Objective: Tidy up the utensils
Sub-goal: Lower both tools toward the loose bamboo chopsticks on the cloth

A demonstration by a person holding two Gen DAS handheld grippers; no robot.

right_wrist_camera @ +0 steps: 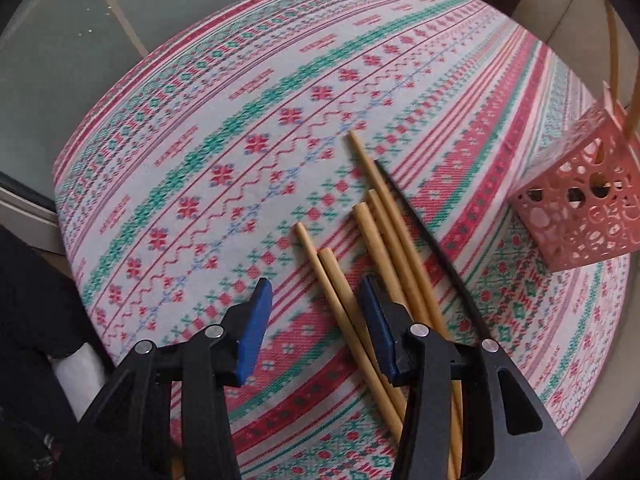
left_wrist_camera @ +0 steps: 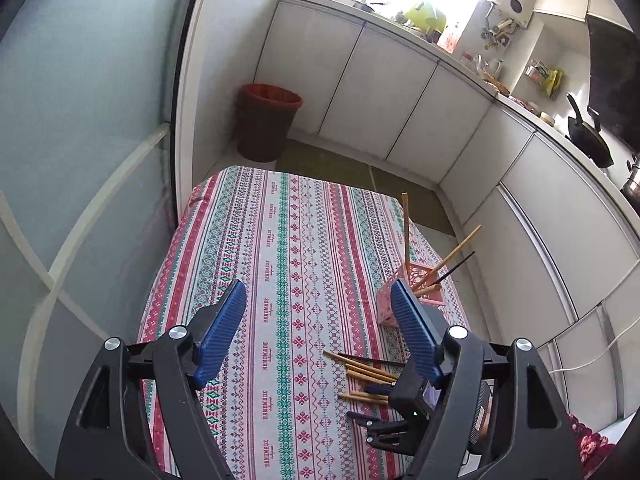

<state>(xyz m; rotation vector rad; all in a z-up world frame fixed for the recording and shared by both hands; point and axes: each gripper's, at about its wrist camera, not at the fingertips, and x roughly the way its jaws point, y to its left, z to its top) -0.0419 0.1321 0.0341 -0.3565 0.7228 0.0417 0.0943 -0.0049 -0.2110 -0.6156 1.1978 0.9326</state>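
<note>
— Chopsticks (right_wrist_camera: 384, 264) lie loose near the table's (right_wrist_camera: 168, 152) right edge, just under the right gripper (right_wrist_camera: 316, 300). Risk?

— Its jaws stand apart and hold nothing; one finger (right_wrist_camera: 376, 320) hangs over the sticks. Closing off-centre could roll or scatter them.

— And the left gripper (left_wrist_camera: 320, 320)?

— Wide apart, empty, above the cloth.

— Farther off?

— The pink holder (right_wrist_camera: 580, 200) sits by the right edge, several sticks leaning in it; a bump could tip it.

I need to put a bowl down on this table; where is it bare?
The tablecloth is bare on the side away from the pink holder and far from the loose chopsticks. It is crowded around holder and chopsticks, where the right tool hovers.
</note>
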